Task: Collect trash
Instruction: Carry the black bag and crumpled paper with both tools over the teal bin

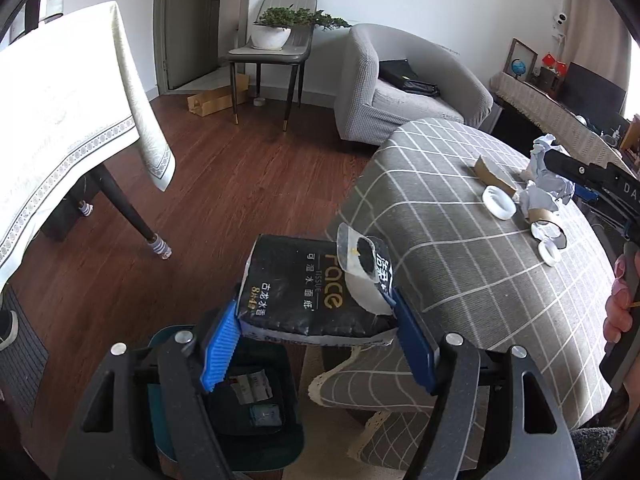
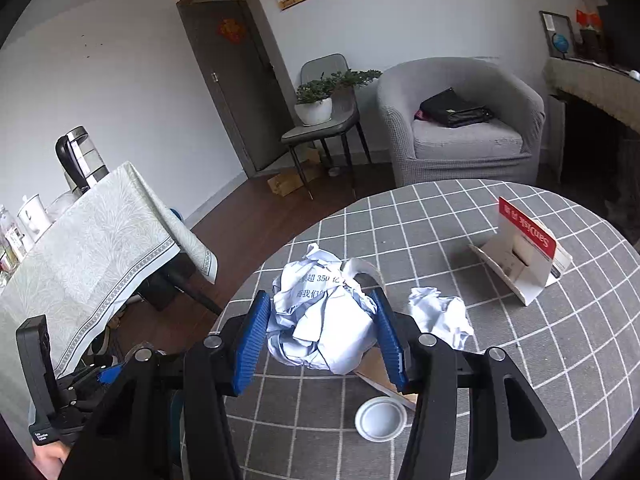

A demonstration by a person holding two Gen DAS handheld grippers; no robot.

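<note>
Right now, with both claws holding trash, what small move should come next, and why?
Probably open the left claw: its black tissue pack hangs off the table edge, roughly above the open bin. The right claw keeps its crumpled paper over the table meanwhile.

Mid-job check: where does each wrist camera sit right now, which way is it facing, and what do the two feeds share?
Left wrist: on the left gripper, looking down past a gripped black tissue pack at a dark teal bin; the right gripper and its hand show.
Right wrist: on the right gripper, clamping a crumpled white paper ball over the table.
Shared: grey checked tablecloth, grey armchair.
</note>
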